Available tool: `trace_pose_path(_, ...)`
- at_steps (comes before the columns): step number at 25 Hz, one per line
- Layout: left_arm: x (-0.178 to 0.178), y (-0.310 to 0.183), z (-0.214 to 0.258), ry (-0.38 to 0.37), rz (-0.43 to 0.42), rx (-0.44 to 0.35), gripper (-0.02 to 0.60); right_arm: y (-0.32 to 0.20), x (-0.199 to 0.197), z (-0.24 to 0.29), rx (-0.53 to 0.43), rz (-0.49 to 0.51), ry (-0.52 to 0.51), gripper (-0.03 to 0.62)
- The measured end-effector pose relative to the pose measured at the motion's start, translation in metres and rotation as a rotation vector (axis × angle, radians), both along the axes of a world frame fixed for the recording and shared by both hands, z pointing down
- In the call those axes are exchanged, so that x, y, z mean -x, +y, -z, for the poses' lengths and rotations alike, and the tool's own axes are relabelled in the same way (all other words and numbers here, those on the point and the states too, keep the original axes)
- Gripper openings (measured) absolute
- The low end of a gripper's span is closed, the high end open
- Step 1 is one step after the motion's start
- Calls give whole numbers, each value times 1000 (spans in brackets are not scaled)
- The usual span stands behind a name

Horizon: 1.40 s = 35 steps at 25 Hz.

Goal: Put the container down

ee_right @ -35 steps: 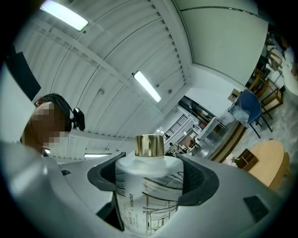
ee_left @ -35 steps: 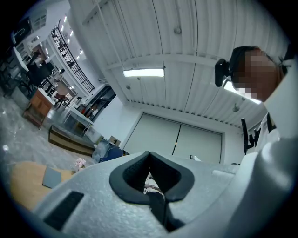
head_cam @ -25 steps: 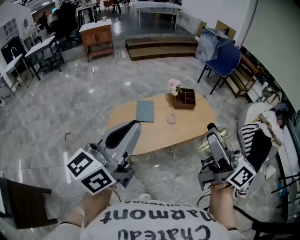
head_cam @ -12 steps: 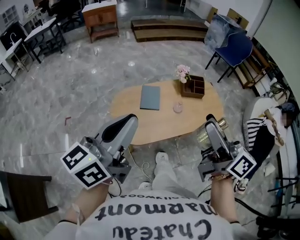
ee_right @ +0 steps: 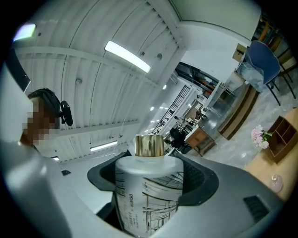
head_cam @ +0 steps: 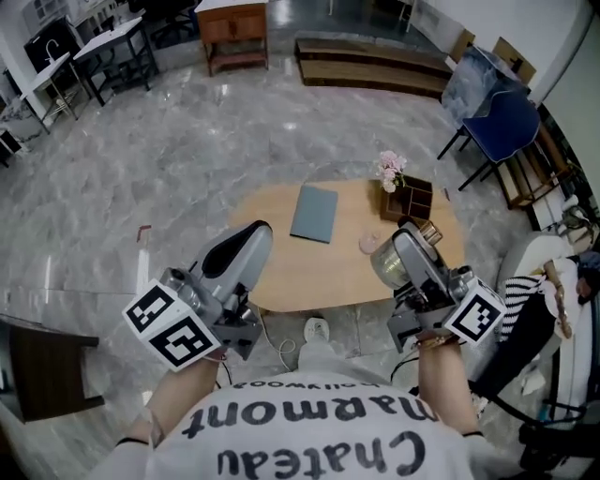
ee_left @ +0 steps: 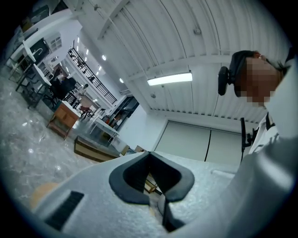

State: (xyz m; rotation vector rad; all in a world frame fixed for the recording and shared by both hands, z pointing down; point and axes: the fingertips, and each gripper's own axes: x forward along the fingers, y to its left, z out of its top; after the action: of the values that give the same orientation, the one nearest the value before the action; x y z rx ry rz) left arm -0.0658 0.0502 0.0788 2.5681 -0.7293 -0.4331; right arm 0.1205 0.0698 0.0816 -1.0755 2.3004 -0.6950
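The container (ee_right: 146, 195) is a frosted white bottle with line drawings and a gold cap (ee_right: 149, 145). My right gripper (ee_right: 151, 174) is shut on its body and holds it upright in the air. In the head view the right gripper (head_cam: 405, 246) carries the container (head_cam: 382, 265) over the near right part of the oval wooden table (head_cam: 291, 267). My left gripper (head_cam: 246, 242) hovers over the table's near left edge. In the left gripper view the left gripper (ee_left: 151, 179) has its jaws together with nothing between them.
On the table lie a grey-blue notebook (head_cam: 314, 213), a small glass (head_cam: 368, 244) and a wooden organiser box (head_cam: 412, 199) with pink flowers (head_cam: 391, 169). A blue chair (head_cam: 506, 122) stands at the far right. Desks and a wooden cabinet (head_cam: 234, 28) stand further back.
The table has come nearer beneath both grippers. My right gripper with the container has moved from beyond the table's right edge to over its near right part. The left gripper kept its pose.
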Motion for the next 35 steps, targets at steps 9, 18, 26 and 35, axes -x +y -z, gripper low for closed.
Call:
trace_pose_path(9, -61, -73, -45, -45, 37, 130, 14, -104, -24, -29, 90, 152, 52, 347)
trace_pose_path(18, -84, -116, -127, -75, 117, 239, 14, -163, -32, -134, 284, 212, 68, 347)
trace_pose_path(26, -76, -131, -222, -49, 156, 419, 14, -182, -22, -255, 489, 235, 81, 347)
trace_pose_path(35, -64, -103, -365, -178, 126, 642, 14, -167, -6, -395, 675, 196, 69, 347)
